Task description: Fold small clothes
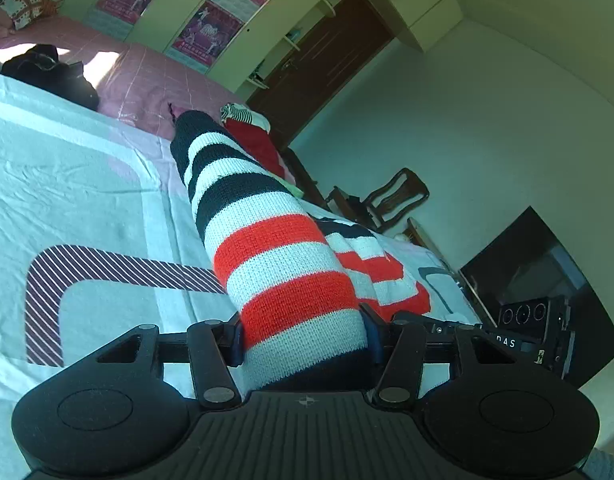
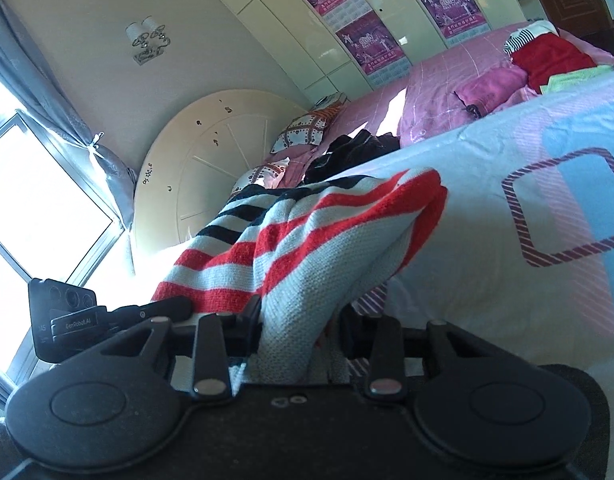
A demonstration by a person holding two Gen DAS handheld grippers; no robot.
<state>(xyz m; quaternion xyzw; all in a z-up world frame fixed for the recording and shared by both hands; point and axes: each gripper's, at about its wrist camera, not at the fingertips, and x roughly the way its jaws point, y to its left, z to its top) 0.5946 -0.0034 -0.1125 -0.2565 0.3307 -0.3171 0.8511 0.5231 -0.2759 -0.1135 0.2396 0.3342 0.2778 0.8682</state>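
Observation:
A knitted sweater with red, white and black stripes (image 1: 267, 248) lies partly raised off the bed. In the left wrist view its sleeve runs away from me toward the far edge, and my left gripper (image 1: 303, 336) is shut on the near end, a pad pressing each side. In the right wrist view my right gripper (image 2: 301, 320) is shut on a bunched fold of the same sweater (image 2: 307, 232), which rises as a tent above the sheet. The other gripper's body shows at the right of the left wrist view (image 1: 527, 332).
The bed has a pale blue sheet (image 1: 87, 200) with purple striped shapes, and a pink quilt (image 1: 147, 80) behind it. Black clothing (image 1: 51, 72) and a red garment (image 1: 259, 140) lie on the bed. A wooden chair (image 1: 387, 200) and a dark screen (image 1: 547, 272) stand beside it.

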